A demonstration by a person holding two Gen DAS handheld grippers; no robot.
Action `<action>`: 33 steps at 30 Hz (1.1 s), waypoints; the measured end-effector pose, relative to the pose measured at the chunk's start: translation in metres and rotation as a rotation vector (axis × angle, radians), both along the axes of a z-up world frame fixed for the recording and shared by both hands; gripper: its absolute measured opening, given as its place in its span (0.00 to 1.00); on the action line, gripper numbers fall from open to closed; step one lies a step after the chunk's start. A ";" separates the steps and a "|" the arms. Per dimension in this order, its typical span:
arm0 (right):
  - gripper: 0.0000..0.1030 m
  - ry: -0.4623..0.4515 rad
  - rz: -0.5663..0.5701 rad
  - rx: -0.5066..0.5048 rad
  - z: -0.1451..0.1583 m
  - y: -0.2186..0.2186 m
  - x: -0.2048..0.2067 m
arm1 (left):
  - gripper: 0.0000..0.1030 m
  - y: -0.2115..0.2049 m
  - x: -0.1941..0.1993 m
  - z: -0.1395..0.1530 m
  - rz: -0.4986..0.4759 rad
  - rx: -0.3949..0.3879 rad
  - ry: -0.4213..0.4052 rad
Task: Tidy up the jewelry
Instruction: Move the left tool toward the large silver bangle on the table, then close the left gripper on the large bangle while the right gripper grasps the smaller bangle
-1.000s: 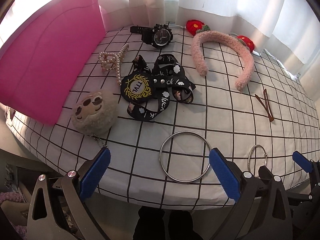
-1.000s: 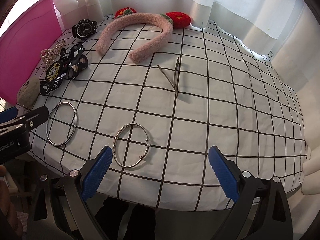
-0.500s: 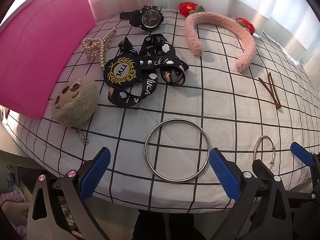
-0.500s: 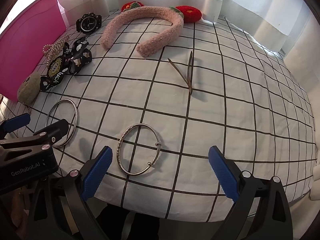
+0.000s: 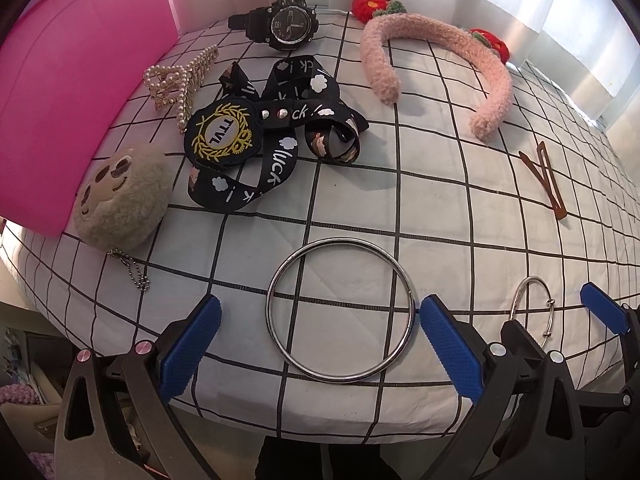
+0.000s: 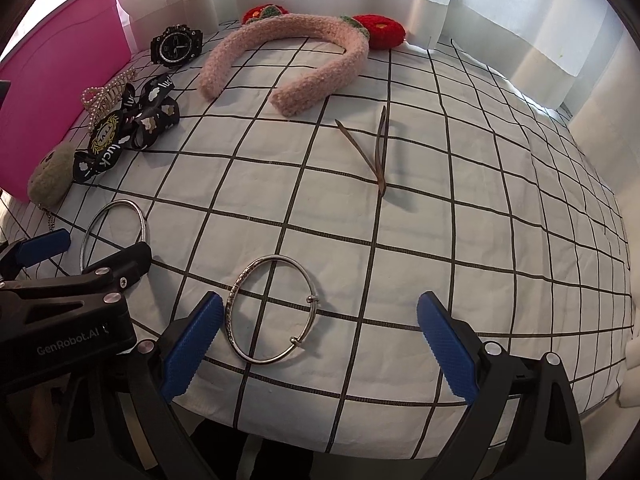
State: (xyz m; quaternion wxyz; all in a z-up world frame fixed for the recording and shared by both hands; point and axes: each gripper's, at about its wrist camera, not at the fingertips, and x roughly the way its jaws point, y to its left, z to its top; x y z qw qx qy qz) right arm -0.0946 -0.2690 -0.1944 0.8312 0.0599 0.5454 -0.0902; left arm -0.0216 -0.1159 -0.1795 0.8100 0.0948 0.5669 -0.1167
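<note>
A white cloth with a black grid [image 5: 440, 208] covered the surface, and jewelry lay scattered over it. In the left wrist view, a pink bin [image 5: 72, 92] filled the upper left of the frame. Beside it sat a pearl hair claw [image 5: 180, 78], a black lanyard with a round badge [image 5: 264, 136] and a beige plush keychain [image 5: 122, 200] with its ball chain trailing toward the lower left. A black watch [image 5: 286, 24] lay at top centre, a fuzzy pink headband [image 5: 440, 60] with red crochet flowers at upper right, and a brown hair clip [image 5: 544, 178] at the right edge.

The large plain steel bangle [image 5: 340, 310] lay flat at lower centre, directly between the spread fingers of the left gripper [image 5: 320, 344]; its rim lay just beside the right blue pad [image 5: 450, 346], contact unclear, and it was apart from the left pad. That claw was wide open and held nothing, hovering low at the near edge of the cloth.

In the right wrist view, the thinner clasped bangle [image 6: 272, 308] lay at lower centre, its left rim just beside the left blue pad [image 6: 192, 344]. The right gripper [image 6: 316, 344] was likewise spread wide and empty. Nothing lay over either bangle. The left gripper's black body crossed the lower left of this view, partly hiding the large bangle.
</note>
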 end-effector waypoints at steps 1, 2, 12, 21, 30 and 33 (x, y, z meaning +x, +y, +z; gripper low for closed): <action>0.90 -0.004 -0.001 -0.001 0.000 0.000 0.000 | 0.95 0.000 0.002 -0.001 0.000 -0.007 -0.002; 0.90 -0.007 -0.001 -0.002 0.000 0.000 -0.001 | 0.95 0.000 0.001 -0.001 -0.004 -0.005 -0.008; 0.92 -0.003 -0.011 0.001 -0.001 0.000 -0.001 | 0.95 0.001 0.000 -0.001 -0.010 -0.011 -0.016; 0.91 -0.005 -0.020 0.011 0.000 0.001 -0.003 | 0.90 -0.001 -0.004 0.001 -0.010 -0.013 -0.020; 0.87 -0.006 -0.017 0.013 0.003 0.004 -0.005 | 0.70 -0.007 -0.010 0.010 -0.018 -0.027 -0.026; 0.77 -0.016 -0.001 0.010 0.006 0.008 -0.006 | 0.69 -0.007 -0.011 0.011 -0.017 -0.032 -0.029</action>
